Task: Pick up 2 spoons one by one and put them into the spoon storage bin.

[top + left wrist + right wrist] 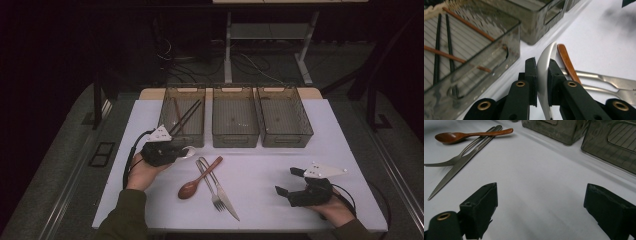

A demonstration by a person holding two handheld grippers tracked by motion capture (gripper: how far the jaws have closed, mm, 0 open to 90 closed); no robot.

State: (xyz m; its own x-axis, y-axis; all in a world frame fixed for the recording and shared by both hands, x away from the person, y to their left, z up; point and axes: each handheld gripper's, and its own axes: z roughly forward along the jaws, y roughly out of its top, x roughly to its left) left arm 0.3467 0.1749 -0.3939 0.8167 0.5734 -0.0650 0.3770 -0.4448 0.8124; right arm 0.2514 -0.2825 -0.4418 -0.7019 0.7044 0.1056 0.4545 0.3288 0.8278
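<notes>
The left gripper [542, 82] pinches a white spoon [545, 67] on edge, at nine o'clock from the fork [209, 184]; the grip looks thin, so the spoon could twist free. The right gripper [289, 183] gapes empty.

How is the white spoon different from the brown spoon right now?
The white spoon is clamped edge-on in the left hand-held gripper, beside the left basket; the brown spoon lies free on the table. The white spoon looks pale and glossy; the brown spoon is dark reddish and wood-like. The brown spoon's handle crosses the fork and knife; the white spoon touches neither. Both are spoons outside the baskets.
</notes>
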